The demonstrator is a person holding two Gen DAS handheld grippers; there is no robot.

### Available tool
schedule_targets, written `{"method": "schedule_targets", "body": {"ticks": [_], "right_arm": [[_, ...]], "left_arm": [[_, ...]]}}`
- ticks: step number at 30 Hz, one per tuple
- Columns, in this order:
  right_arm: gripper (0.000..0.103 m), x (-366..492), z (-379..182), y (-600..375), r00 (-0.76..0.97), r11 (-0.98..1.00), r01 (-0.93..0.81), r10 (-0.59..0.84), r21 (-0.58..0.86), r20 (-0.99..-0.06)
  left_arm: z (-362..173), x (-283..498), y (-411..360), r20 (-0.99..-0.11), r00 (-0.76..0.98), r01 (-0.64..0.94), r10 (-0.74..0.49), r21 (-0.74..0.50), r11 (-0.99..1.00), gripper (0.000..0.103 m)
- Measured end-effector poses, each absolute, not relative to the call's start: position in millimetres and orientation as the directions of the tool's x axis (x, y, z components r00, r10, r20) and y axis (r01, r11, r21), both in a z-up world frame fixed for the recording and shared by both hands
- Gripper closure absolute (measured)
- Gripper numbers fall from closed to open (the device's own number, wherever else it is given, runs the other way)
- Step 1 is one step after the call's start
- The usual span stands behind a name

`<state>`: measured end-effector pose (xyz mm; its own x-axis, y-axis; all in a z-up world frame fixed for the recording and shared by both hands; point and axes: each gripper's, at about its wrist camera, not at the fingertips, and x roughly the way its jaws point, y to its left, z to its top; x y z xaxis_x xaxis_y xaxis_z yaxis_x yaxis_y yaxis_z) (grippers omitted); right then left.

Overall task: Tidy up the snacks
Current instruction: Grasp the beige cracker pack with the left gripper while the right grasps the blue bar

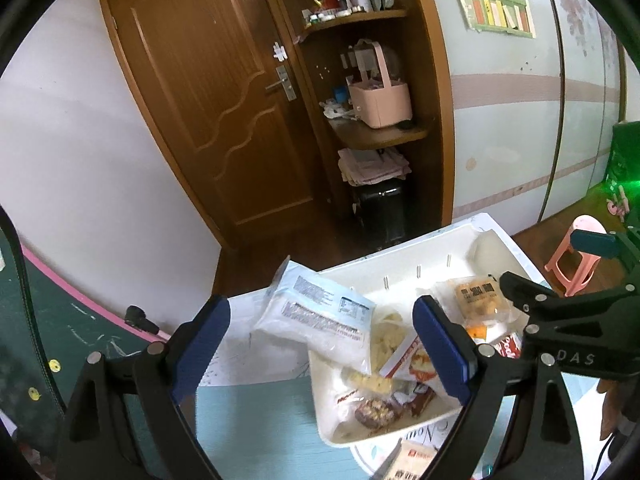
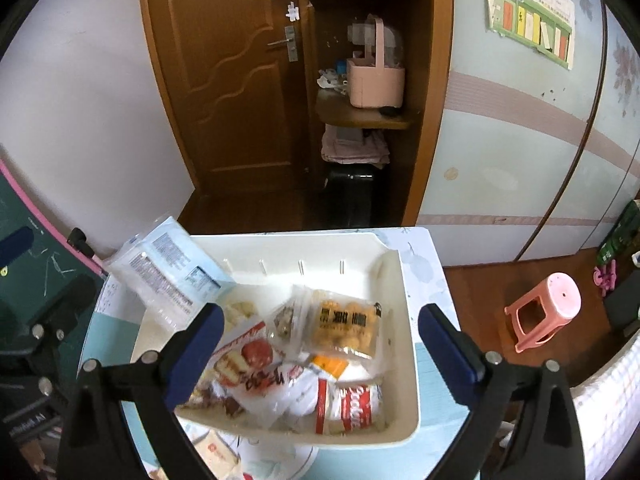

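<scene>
A white plastic bin [image 2: 404,280] [image 1: 436,240] on a small table holds several snack packets. A pale blue and white packet [image 1: 320,314] [image 2: 168,268] leans over the bin's left rim. A clear packet of yellow puffs [image 2: 344,324] [image 1: 478,296] lies in the middle, a red and white cookie packet [image 2: 352,408] near the front. My left gripper [image 1: 320,356] is open and empty above the bin's left side. My right gripper [image 2: 320,352] is open and empty above the bin. The right gripper also shows at the right in the left wrist view [image 1: 560,312].
The table [image 2: 432,364] has a light blue patterned cover. Another packet [image 2: 216,450] lies on it in front of the bin. A pink stool [image 2: 544,312] stands on the floor to the right. A wooden door [image 2: 224,80] and corner shelves [image 2: 368,116] are behind.
</scene>
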<state>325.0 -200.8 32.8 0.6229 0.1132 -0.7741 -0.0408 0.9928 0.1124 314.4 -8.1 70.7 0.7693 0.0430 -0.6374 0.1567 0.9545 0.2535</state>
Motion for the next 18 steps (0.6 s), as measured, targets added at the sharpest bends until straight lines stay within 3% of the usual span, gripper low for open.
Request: {"method": "schedule_targets", "body": {"ticks": [18], "right_arm": [[0.005,204.8,91.8,-200.0,0.664,0.992,-0.111,0.124,0.066,-0.738]], "left_arm": [[115.8,196.8,23.3,-0.584,0.811,0.186,0.003,0.264,0.946,0.008]]}}
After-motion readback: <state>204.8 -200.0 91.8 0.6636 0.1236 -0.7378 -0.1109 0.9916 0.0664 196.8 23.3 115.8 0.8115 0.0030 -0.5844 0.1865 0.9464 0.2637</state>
